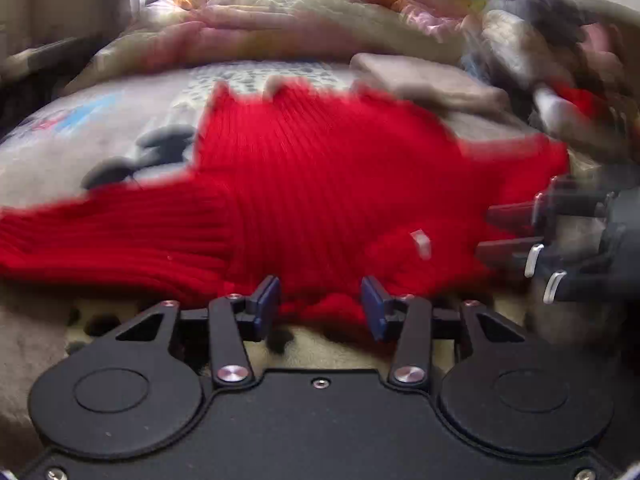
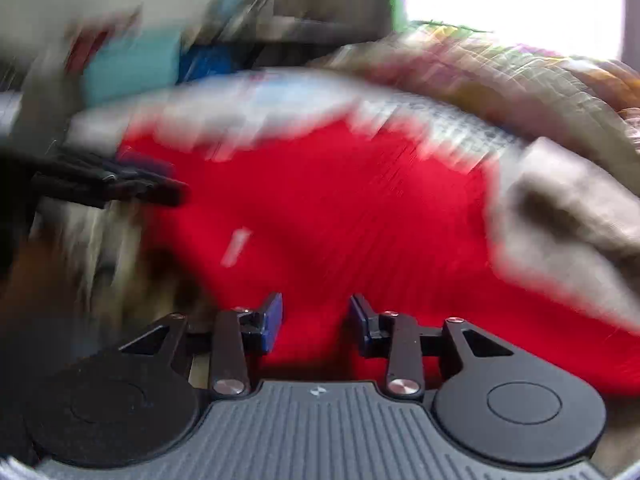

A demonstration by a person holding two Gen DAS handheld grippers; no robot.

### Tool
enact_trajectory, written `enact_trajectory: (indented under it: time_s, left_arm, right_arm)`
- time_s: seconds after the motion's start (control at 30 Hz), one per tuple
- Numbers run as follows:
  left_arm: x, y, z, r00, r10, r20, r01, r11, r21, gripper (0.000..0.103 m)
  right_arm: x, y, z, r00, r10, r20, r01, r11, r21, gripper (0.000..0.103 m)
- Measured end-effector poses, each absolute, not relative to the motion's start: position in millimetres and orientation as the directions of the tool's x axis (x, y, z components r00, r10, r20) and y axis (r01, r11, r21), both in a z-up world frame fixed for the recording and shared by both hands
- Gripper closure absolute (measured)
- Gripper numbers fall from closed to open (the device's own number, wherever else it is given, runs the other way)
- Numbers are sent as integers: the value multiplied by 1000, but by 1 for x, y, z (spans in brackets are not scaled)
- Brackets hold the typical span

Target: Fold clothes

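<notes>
A red ribbed knit sweater (image 1: 320, 184) lies spread on the bed, one sleeve stretched to the left; a small white label (image 1: 420, 242) shows near its collar. My left gripper (image 1: 320, 304) is open at the sweater's near edge, with the cloth lying between its blue pads and nothing held. My right gripper (image 2: 316, 324) is open over the red sweater (image 2: 340, 220), holding nothing. The right gripper (image 1: 504, 236) also shows at the right of the left wrist view, by the sweater's right edge. The left gripper (image 2: 160, 188) shows at the left of the blurred right wrist view.
The patterned bedspread (image 1: 100, 132) lies under the sweater. A folded beige garment (image 1: 432, 80) sits behind it. A heap of mixed clothes (image 1: 560, 60) fills the right. Rumpled blankets (image 1: 280, 24) lie at the back under a bright window.
</notes>
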State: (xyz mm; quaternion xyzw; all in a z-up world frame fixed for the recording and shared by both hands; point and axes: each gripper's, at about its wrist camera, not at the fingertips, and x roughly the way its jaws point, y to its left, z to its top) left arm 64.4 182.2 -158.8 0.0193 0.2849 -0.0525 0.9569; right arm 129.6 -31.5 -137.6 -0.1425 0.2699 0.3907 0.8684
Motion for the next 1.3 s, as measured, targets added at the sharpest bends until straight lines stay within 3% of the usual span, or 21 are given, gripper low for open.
enact_trajectory:
  time_s: [0.1,0.23,0.37,0.4,0.43,0.5,0.53,0.6,0.67,0.7,0.9,1.03,1.13,1.23,1.27,1.3]
  left_arm:
    - [52,197,-159,822,-138,-553,95,990,-105,59]
    - [47,203,-145,807,-172,-566,117,984,-132,58]
    - [61,210,-121,865,-121,-487,71,990,-120,58]
    - [69,211,-122,874,-97,-477,53,993,-106,55]
    - [76,212,-129,872,-70,-484,34,996,-82,50]
    - [89,211,-155,821,-21,-570,17,1000,-12,45]
    - [85,209,-159,832,-20,-554,36,999,18,45]
    - [85,212,-152,816,-35,-577,51,999,13,45]
    - [92,218,-138,792,-66,-607,63,998,-26,45]
    - [97,221,-132,797,-78,-599,71,997,-35,47]
    - [190,223,-101,812,-77,-579,141,988,66,49]
    - [271,220,-101,776,-119,-620,216,973,83,49]
    - [319,219,-112,746,-138,-652,271,956,108,49]
    - [351,253,-135,696,-100,-711,190,981,48,41]
    - [353,273,-137,698,-137,-703,145,988,-50,43]
    - [354,287,-136,705,-136,-696,92,991,-100,62]
  right_arm:
    - [105,-54,-149,573,621,-535,-755,654,-49,64]
    - [97,-63,-134,563,631,-534,-775,628,-74,64]
    - [111,-56,-112,621,630,-466,-740,667,-85,63]
    - [118,-53,-111,641,619,-454,-722,687,-82,60]
    - [126,-50,-113,656,606,-451,-704,706,-75,48]
    - [147,-41,-134,635,531,-561,-676,734,-71,29]
    - [155,-40,-143,615,505,-605,-671,739,-65,29]
    - [155,-53,-141,597,535,-598,-683,730,-30,30]
    - [159,-62,-130,573,550,-608,-692,722,0,42]
    - [164,-66,-124,573,554,-604,-691,723,7,54]
    - [228,-23,-100,595,561,-576,-730,677,-95,54]
    - [288,16,-107,558,541,-630,-759,640,-122,55]
    - [326,32,-108,536,574,-619,-774,627,-89,54]
    - [355,31,-118,561,556,-613,-745,663,-80,54]
    - [364,26,-125,568,534,-626,-725,685,-73,54]
    - [370,14,-133,570,525,-631,-702,711,-42,52]
